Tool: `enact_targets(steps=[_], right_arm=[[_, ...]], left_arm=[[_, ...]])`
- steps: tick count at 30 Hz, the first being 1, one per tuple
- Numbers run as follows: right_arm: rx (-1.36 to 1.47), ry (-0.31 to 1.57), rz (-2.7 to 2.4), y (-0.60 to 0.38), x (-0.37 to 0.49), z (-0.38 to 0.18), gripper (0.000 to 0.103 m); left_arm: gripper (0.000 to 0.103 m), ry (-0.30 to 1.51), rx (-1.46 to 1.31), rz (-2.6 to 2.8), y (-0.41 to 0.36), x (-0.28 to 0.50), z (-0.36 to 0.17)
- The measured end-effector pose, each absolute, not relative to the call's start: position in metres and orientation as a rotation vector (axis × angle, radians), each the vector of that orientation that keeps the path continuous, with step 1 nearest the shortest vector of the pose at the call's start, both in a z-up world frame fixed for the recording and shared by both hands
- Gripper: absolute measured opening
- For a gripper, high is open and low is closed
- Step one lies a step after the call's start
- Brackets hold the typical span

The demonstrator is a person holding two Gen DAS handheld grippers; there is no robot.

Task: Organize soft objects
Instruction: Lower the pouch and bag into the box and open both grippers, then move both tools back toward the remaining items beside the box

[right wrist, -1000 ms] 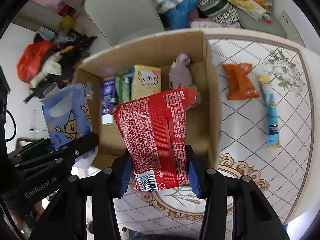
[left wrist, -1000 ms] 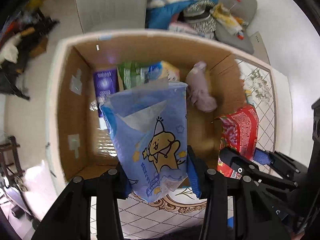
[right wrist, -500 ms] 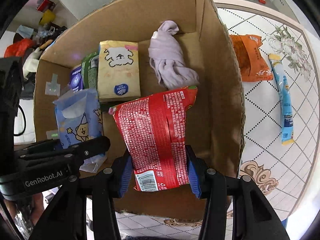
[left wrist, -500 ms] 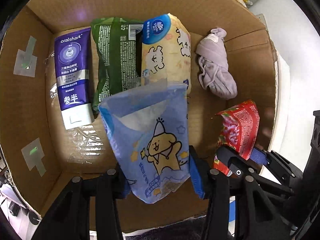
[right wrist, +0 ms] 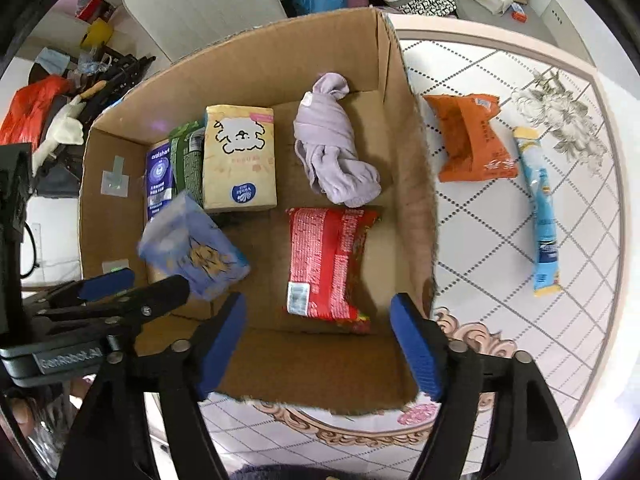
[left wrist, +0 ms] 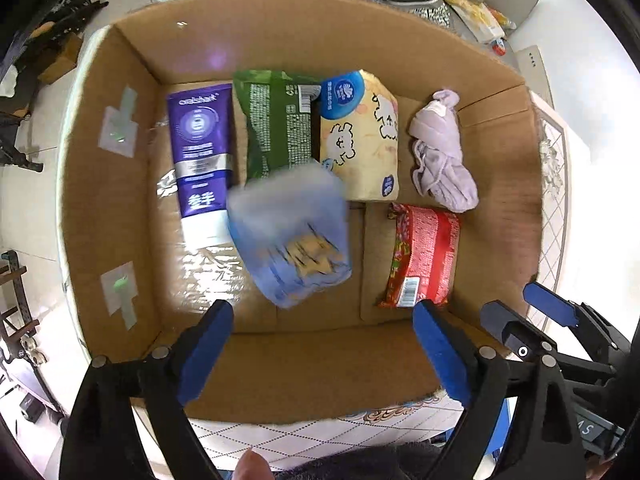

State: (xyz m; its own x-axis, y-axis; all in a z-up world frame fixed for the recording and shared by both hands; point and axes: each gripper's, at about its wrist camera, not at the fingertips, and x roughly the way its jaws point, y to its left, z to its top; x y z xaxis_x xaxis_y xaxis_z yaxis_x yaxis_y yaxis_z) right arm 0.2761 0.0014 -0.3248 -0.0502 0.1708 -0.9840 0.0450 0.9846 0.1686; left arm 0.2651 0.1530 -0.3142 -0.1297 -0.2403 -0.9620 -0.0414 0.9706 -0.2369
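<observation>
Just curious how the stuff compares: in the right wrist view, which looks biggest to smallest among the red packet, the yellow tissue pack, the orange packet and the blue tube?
1. red packet, nearest the camera, which flatters it
2. yellow tissue pack, close behind
3. orange packet
4. blue tube, long but thin

The blue pack (left wrist: pixel 290 236) is motion-blurred, its print unreadable, overlapping the green packet (left wrist: pixel 278 128).

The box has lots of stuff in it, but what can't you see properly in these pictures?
- Blue pack: blurred in both views, so its picture is unreadable and I cannot tell whether it has landed.
- Green pack: in the right view, mostly hidden behind the yellow pack.
- Purple tube: in the right view, its lower end is hidden by the blue pack.
- Red pack: print too small to read.
</observation>
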Motion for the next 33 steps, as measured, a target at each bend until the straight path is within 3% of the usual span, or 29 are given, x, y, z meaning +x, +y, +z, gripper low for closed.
enact_targets(steps=[6, 24, 33], right_arm=[[0.139, 1.606, 0.112, -0.005, 0.259, -0.306, 0.095], [0.077, 1.471, 0.177, -0.016, 0.2, -0.227, 0.096], [0.168, 1.444, 0.039, -0.121, 0.228, -0.227, 0.096]], left_arm=[[0.098, 1.584, -0.141, -0.101, 0.16, 0.242, -0.282], [0.098, 1.326, -0.036, 0.063, 0.146, 0.181, -0.191], [0.098, 1.324, 0.031, -0.018, 0.057, 0.23, -0.182]])
